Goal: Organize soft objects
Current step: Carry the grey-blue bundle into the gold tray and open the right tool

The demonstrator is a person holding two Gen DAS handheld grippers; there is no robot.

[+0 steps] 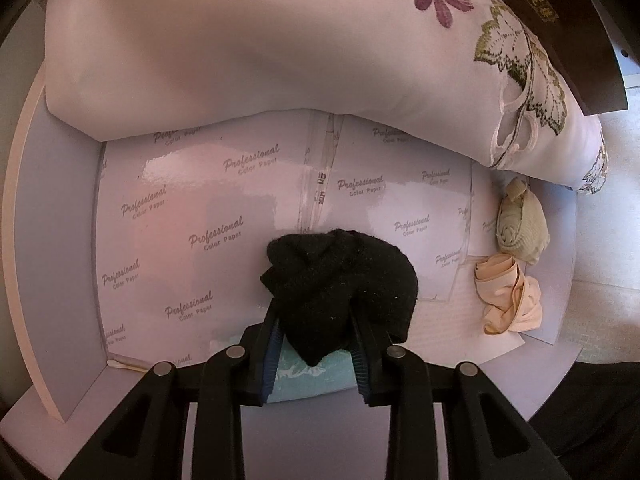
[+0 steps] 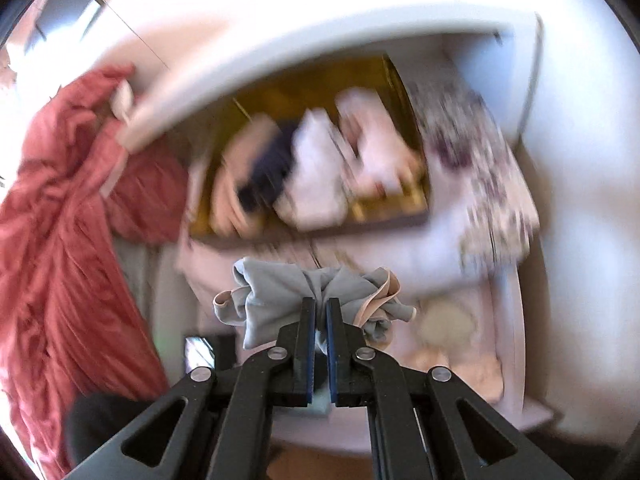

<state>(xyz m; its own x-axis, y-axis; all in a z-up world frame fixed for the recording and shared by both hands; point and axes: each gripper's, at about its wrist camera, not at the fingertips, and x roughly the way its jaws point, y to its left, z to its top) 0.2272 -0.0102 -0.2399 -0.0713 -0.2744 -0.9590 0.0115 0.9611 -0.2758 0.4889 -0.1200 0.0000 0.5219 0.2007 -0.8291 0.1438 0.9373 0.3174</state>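
Squarely between the left gripper's (image 1: 314,334) fingers sits a black sock bundle (image 1: 340,280), clamped over the paper-lined drawer floor (image 1: 180,220). Beside it lie a green roll (image 1: 520,226) and peach cloth (image 1: 508,300). The right gripper (image 2: 321,310) pinches grey-blue fabric (image 2: 280,296) tight.

From just behind the left hand-held gripper (image 1: 316,344), the drawer floor (image 1: 200,216) is viewed steeply downward, close. The right wrist view, blurred, is aimed forward from farther back. The embroidered pillow (image 1: 240,48) is shared.
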